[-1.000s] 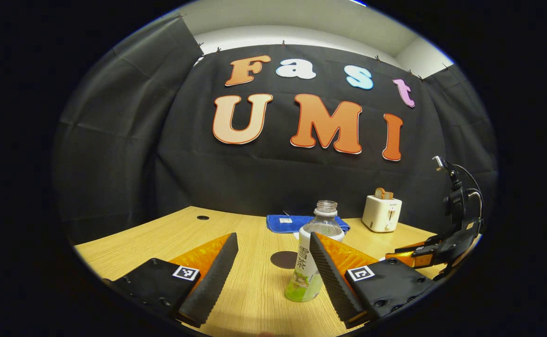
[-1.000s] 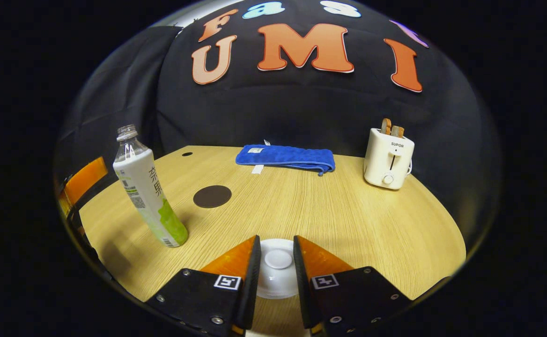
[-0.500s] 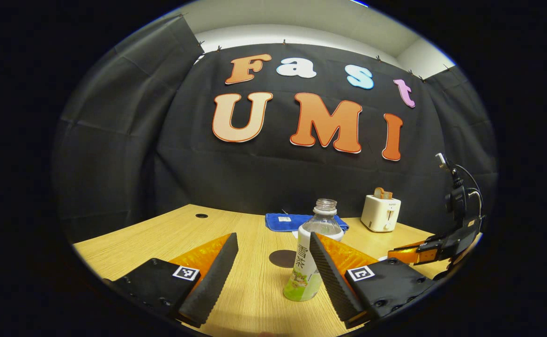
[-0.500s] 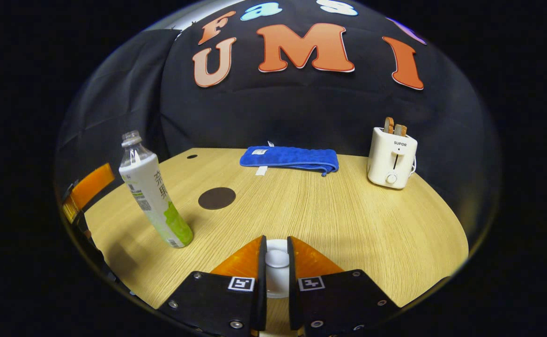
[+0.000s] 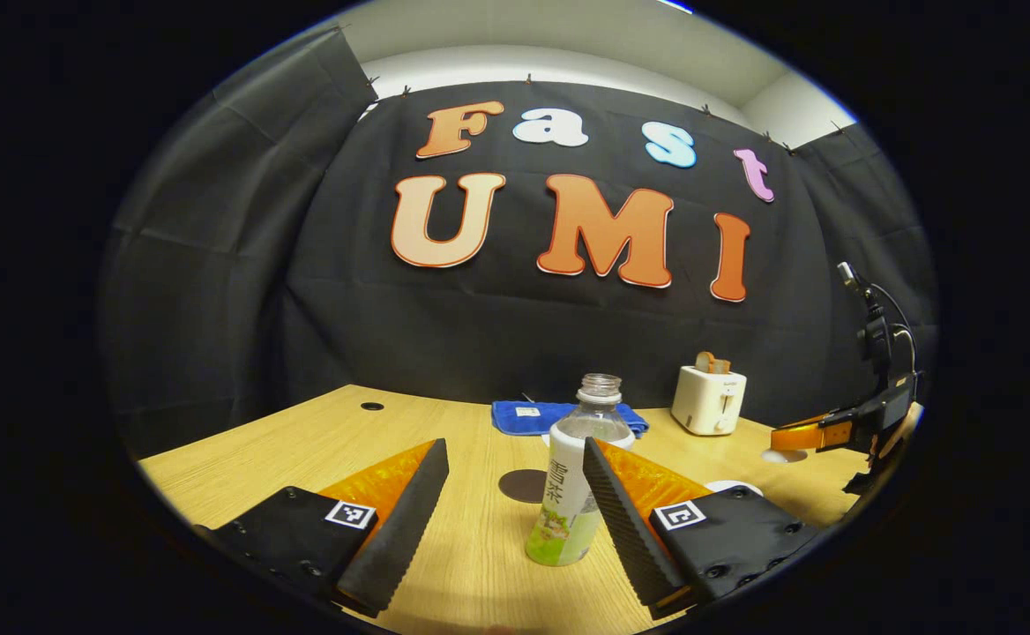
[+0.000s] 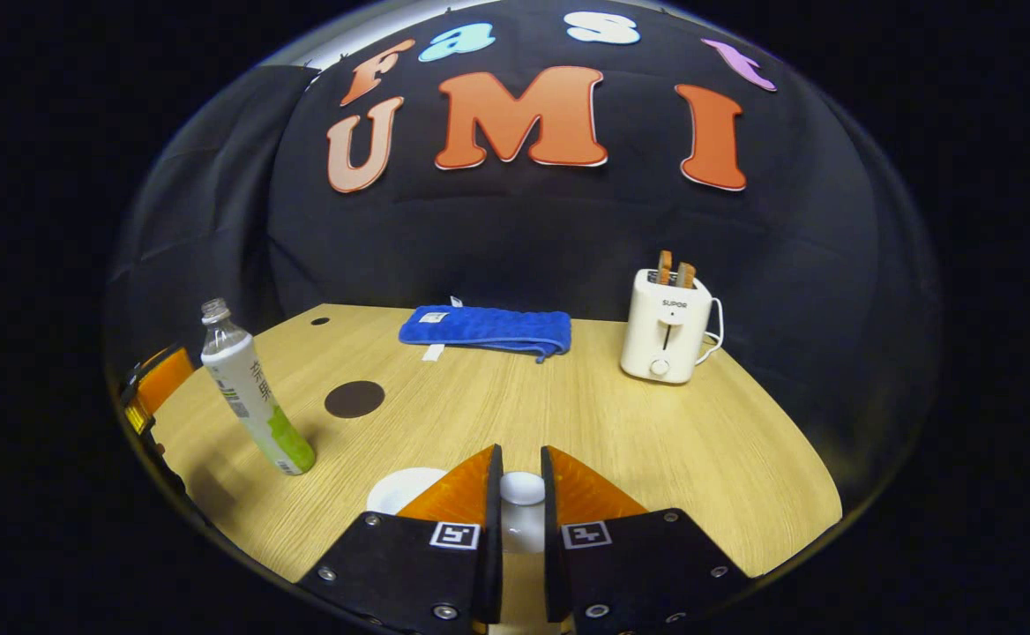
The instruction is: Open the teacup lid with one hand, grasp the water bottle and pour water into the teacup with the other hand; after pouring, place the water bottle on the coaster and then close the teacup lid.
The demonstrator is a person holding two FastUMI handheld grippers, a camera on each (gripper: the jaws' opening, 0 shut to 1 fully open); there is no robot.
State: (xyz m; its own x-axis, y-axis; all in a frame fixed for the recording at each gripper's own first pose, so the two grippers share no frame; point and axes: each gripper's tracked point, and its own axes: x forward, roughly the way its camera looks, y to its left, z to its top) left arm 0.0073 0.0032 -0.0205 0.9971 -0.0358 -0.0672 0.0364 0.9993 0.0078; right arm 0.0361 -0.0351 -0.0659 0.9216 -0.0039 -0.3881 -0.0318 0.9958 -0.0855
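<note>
We are at step 1: the right gripper (image 6: 521,494) pinches the lid (image 6: 521,488) by its knob and holds it raised, off to the side of the open teacup (image 6: 405,488). The left gripper (image 5: 515,498), jaws wide, is level with the upright water bottle (image 5: 570,489), which stands between its fingers, untouched. Next we close on the bottle and lift.

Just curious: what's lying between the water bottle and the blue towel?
The round dark coaster lies between bottle and towel, on otherwise bare table, in the right gripper view.
</note>
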